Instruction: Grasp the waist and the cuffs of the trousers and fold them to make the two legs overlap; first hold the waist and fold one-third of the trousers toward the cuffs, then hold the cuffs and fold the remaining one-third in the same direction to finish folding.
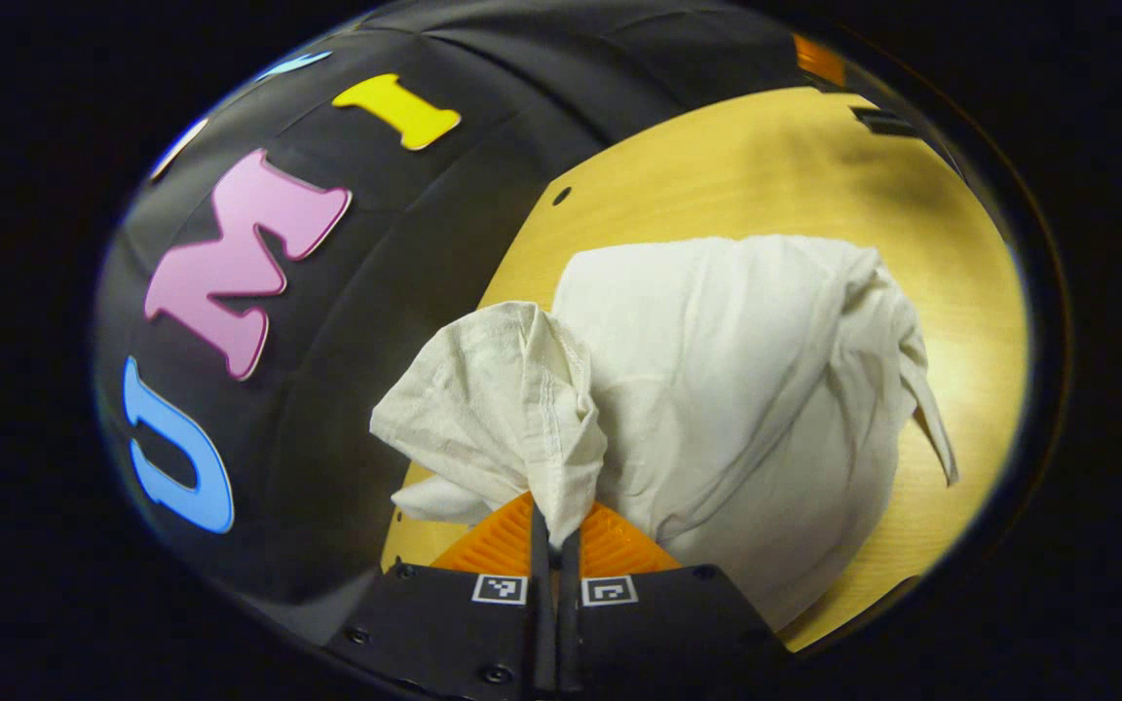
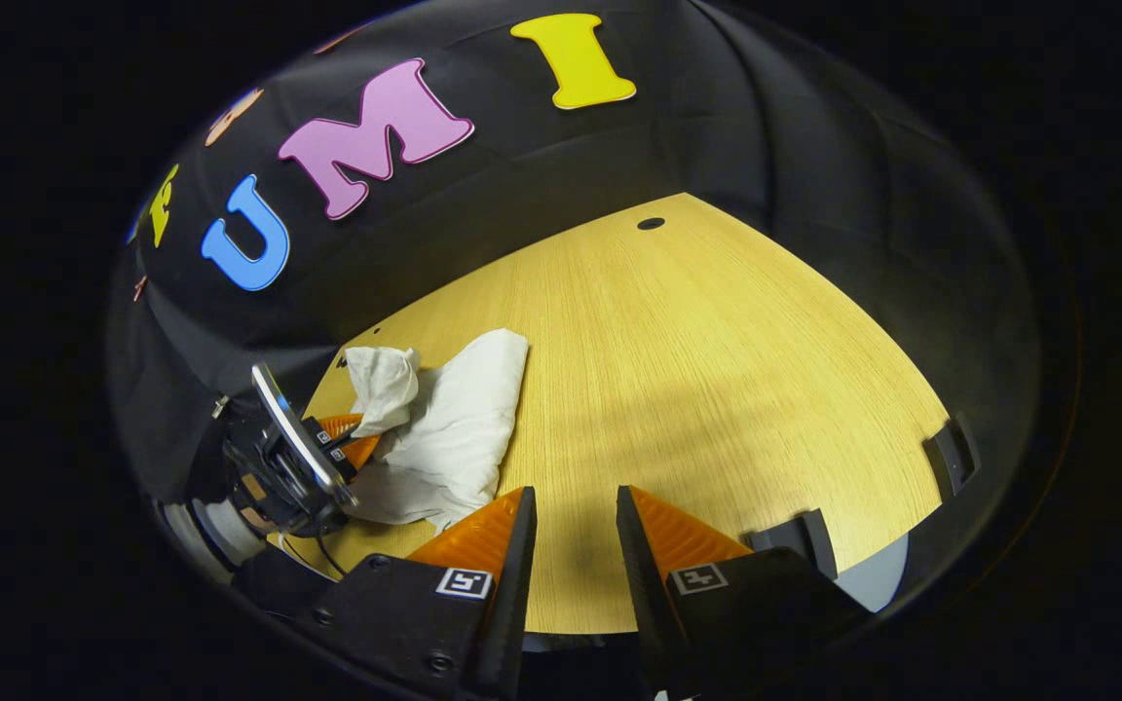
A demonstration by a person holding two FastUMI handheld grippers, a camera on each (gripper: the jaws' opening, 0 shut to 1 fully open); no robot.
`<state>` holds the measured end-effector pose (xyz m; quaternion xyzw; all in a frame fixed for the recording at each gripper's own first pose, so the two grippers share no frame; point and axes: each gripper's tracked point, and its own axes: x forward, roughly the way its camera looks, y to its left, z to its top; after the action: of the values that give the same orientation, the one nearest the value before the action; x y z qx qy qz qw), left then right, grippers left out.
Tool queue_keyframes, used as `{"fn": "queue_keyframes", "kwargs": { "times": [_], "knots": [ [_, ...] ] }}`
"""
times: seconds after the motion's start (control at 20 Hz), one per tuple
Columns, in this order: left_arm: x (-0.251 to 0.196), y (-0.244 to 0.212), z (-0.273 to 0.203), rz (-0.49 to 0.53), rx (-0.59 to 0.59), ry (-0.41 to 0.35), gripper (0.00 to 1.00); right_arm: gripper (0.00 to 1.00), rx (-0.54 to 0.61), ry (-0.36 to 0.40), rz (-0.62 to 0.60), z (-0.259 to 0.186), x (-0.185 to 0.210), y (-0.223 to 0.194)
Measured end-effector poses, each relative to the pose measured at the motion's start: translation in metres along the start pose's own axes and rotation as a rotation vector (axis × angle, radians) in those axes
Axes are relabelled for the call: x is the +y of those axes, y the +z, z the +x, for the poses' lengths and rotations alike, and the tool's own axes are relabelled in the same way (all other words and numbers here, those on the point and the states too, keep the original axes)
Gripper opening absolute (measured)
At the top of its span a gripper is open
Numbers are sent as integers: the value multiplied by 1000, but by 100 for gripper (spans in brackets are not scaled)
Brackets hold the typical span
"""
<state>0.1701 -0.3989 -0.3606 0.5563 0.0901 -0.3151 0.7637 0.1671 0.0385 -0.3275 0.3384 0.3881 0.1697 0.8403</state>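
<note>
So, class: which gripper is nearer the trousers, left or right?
Left. The left gripper is shut on a bunch of the trousers. The right gripper hangs open over bare table, beside them.

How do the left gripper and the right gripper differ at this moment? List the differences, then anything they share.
The left gripper is shut on the trousers; the right gripper is open and holds nothing. The left one lifts cloth off the table; the right one hangs over bare wood. Both are above the same table.
</note>
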Motion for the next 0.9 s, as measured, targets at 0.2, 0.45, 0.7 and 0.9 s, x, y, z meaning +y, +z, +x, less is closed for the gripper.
{"fn": "queue_keyframes", "kwargs": {
  "times": [0.2,0.45,0.7,0.9],
  "knots": [
    [-23,-7,-1,248,-32,37,6,52,-9,-9,5,-3,-5,7],
    [-32,-11,-9,340,-49,47,23,52,-13,-2,3,-7,-2,11],
    [-15,-7,-26,299,-66,66,83,52,-24,5,-5,-15,9,18],
    [6,-8,-53,223,-65,92,96,52,-31,3,-42,-28,25,16]
  ]
}}
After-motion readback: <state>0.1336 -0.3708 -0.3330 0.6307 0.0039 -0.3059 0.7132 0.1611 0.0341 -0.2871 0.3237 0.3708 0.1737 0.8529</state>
